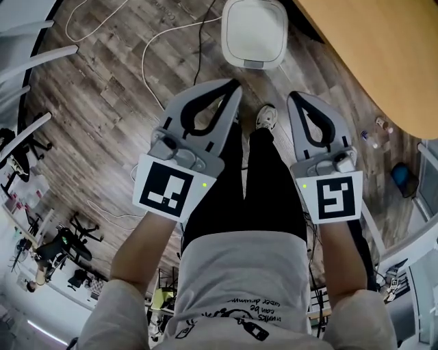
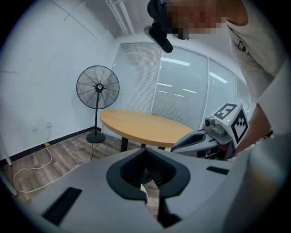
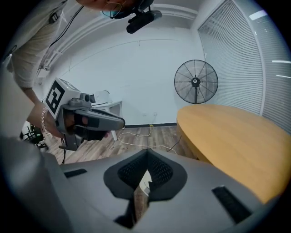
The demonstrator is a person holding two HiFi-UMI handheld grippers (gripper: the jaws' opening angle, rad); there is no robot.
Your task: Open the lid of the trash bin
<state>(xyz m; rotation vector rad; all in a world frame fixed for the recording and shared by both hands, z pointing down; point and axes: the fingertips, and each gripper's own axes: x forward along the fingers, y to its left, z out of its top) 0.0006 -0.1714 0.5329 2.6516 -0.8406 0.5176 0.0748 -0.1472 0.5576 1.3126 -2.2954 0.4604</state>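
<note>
Left gripper [image 1: 235, 84] and right gripper [image 1: 294, 96] are both pinched closed, empty, well apart from the white trash bin [image 1: 254, 31] by the table [image 1: 369, 55] edge.

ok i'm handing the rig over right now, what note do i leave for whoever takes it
Left gripper: jaws shut, nothing between them, held in the air short of the bin.
Right gripper: the same, shut and empty.
Trash bin: white, on the wooden floor ahead of both grippers, beside the round table. Its lid lies closed.
Done: nothing yet; neither gripper touches the bin.
Left: bring a gripper to the lid and open it.
</note>
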